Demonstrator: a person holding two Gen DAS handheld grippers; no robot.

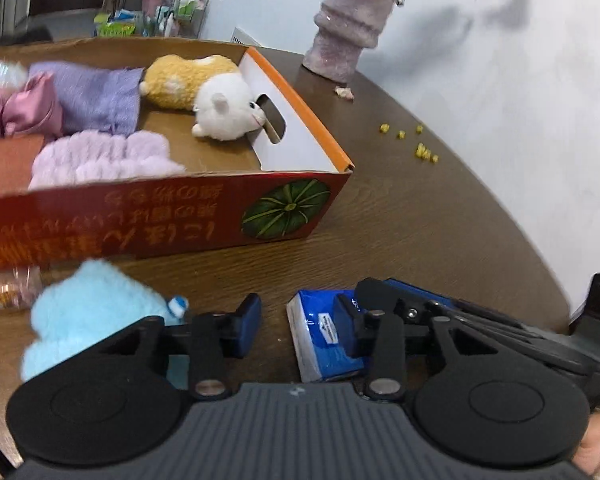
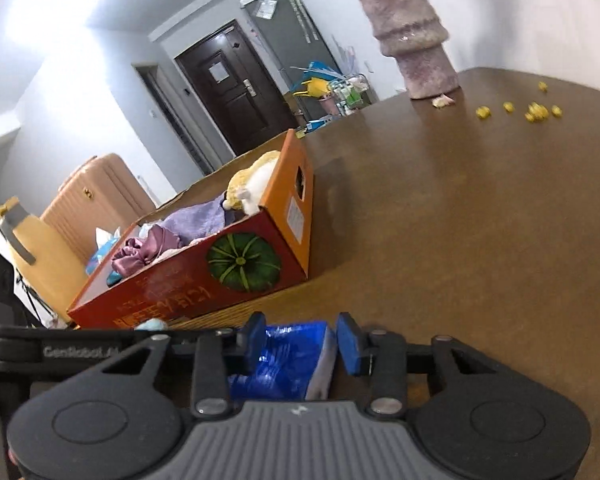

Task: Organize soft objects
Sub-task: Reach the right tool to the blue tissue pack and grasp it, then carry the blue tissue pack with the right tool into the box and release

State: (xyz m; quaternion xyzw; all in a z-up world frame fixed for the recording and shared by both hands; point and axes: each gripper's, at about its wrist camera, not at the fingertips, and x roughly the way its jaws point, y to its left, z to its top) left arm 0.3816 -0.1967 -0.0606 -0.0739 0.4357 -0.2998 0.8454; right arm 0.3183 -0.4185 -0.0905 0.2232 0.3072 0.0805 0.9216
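The right gripper (image 2: 296,344), fingers spread, is straddling the blue plastic-wrapped tissue pack (image 2: 288,360) at the table's six o'clock, and its slick film is risking a slip; the left gripper (image 1: 296,322) is hovering spread, empty.

Both views are evenly and fairly brightly lit by soft indoor light. In the right wrist view, a blown-out bright patch is seen on the ceiling (image 2: 60,4) at 11 o'clock, and a broad sheen is laid across the wooden table (image 2: 480,208) toward 3 o'clock. In the left wrist view, soft grey shadows are cast on the white wall (image 1: 500,60) at 1 o'clock, beside the fuzzy vase (image 1: 350,24). Strong fisheye curvature is shown throughout: the table edge is bowed and the corners are vignetted to black. Motion blur is noticed at 9 o'clock on the cardboard box (image 1: 100,220) lettering and the light blue plush (image 1: 88,312). The blue tissue pack (image 2: 288,356) is rendered soft.
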